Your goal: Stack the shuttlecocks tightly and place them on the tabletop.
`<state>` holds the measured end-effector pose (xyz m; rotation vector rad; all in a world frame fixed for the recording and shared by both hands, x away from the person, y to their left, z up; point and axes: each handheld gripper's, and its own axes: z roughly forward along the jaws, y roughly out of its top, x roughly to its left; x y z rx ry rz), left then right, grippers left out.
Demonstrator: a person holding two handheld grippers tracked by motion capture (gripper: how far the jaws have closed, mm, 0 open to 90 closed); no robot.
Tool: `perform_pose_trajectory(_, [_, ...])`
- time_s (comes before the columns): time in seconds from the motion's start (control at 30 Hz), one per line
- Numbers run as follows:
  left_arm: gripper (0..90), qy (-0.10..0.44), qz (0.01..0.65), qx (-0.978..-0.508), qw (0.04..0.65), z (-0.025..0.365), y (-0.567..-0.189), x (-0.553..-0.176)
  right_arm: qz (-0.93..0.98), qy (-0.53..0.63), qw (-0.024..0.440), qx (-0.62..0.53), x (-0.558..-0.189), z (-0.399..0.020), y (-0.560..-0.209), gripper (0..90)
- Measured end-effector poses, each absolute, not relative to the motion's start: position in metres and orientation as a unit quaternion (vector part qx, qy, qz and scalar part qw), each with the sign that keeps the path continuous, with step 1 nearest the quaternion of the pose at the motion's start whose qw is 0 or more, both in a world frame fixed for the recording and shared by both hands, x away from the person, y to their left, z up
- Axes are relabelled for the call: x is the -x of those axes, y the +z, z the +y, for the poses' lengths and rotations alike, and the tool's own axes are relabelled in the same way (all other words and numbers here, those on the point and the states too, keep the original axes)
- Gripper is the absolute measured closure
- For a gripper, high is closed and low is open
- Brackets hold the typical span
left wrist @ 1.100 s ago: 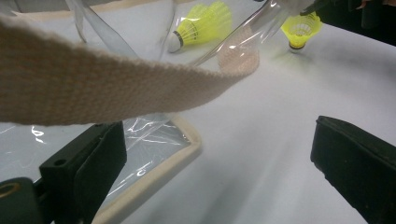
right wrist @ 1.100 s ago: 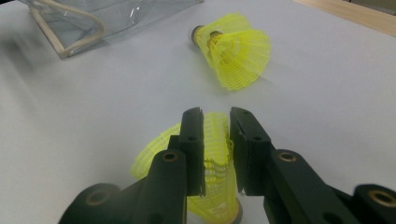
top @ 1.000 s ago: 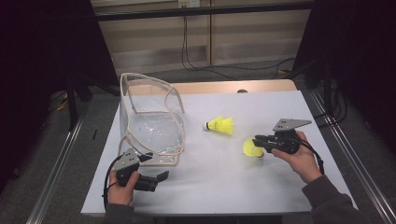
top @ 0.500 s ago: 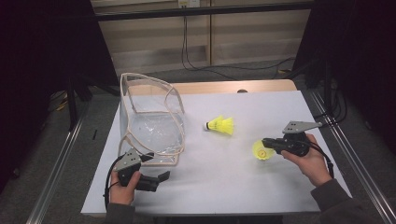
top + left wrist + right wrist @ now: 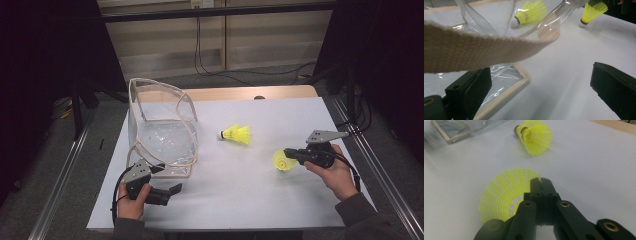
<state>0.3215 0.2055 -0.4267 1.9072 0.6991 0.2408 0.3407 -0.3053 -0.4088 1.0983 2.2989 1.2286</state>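
Note:
My right gripper [image 5: 289, 152] [image 5: 540, 180] has just been closing and is now shut on the rim of a yellow shuttlecock [image 5: 281, 160] [image 5: 504, 195], pinching its mesh skirt just above the white table [image 5: 250, 200]. A second yellow shuttlecock [image 5: 237, 134] [image 5: 535, 136] lies on its side farther back, near the table's middle. At the front left my left gripper [image 5: 167, 192] [image 5: 544, 82] is open, its jaws wide apart beside the corner of a clear plastic bag [image 5: 162, 130]. The bag's beige strap [image 5: 474, 50] crosses the left gripper view.
The clear bag, edged in beige webbing, stands upright on the left half of the table with its mouth open. A wooden strip [image 5: 240, 93] runs along the table's far edge. Metal rails [image 5: 370, 165] flank both sides.
The right hand has drawn back to the right with the shuttlecock, and its jaws have come together on the skirt. The left hand and the bag have stayed put.

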Motion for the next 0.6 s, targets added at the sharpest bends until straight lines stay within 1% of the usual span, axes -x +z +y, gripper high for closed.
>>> perform_pose_trajectory(0.17, [3.6, 0.101, 0.291, -0.797, 0.519, 0.205, -0.426, -0.322, 0.797, 0.444, 0.154, -0.379, -0.342, -0.3, -0.406, 90.0])
perform_pose_trajectory(0.47, [3.6, 0.099, 0.291, -0.797, 0.52, 0.205, -0.426, -0.322, 0.802, 0.459, 0.134, -0.358, -0.352, -0.264, -0.413, 89.8])
perform_pose_trajectory(0.6, [3.6, 0.099, 0.289, -0.797, 0.52, 0.205, -0.426, -0.322, 0.8, 0.463, 0.129, -0.358, -0.354, -0.258, -0.415, 89.5])
